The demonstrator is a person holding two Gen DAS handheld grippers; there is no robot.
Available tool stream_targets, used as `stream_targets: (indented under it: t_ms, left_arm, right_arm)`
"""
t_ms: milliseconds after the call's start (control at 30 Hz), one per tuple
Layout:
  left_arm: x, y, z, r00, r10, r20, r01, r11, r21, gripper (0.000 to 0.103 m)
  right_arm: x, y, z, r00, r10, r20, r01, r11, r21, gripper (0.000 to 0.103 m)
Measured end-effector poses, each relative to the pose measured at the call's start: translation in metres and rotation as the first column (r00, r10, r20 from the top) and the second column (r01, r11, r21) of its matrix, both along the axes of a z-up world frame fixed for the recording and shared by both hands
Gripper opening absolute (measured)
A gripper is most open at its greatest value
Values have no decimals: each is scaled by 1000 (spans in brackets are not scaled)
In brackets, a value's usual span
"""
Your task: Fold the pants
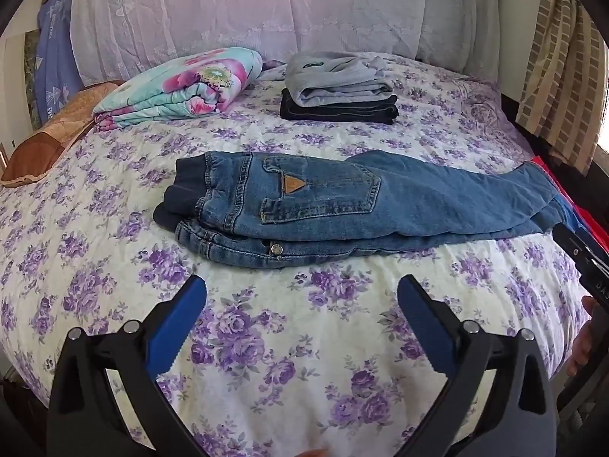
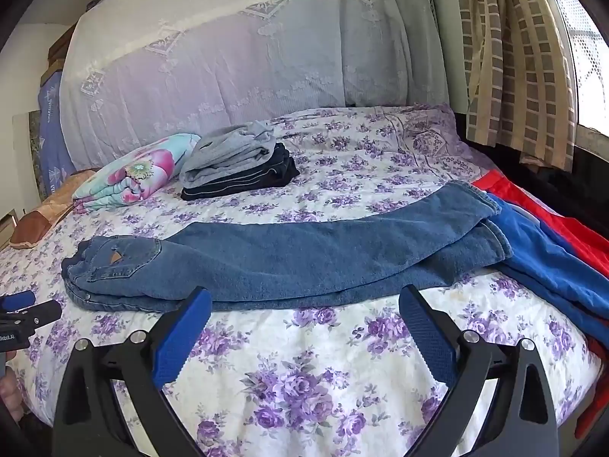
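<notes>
Blue jeans (image 1: 342,202) lie folded lengthwise, one leg on the other, across the floral bed, waistband to the left and hems to the right. They also show in the right wrist view (image 2: 304,259). My left gripper (image 1: 302,289) is open and empty, just short of the waist end, above the bedspread. My right gripper (image 2: 304,301) is open and empty, just short of the leg middle. The left gripper shows at the left edge of the right wrist view (image 2: 23,304); the right one shows at the right edge of the left wrist view (image 1: 582,255).
A stack of folded grey and black clothes (image 1: 338,91) and a folded floral blanket (image 1: 179,87) lie at the back of the bed. Blue pants (image 2: 552,262) and a red garment (image 2: 552,217) lie at the right edge under the jeans' hems. A brown pillow (image 1: 49,137) lies left; a curtain (image 2: 514,57) hangs right.
</notes>
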State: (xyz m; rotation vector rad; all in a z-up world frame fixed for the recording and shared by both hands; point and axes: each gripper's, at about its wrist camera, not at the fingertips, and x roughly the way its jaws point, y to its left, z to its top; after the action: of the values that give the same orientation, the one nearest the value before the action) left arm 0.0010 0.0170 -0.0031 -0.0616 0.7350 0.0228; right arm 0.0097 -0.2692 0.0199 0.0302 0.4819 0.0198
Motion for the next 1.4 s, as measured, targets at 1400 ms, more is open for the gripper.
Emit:
stream_targets:
  t_ms: [1400]
  left_arm:
    - [11, 4, -18, 998, 6, -58, -8, 1000, -28, 99]
  right_arm:
    - [10, -9, -12, 999, -21, -41, 22, 999, 24, 99]
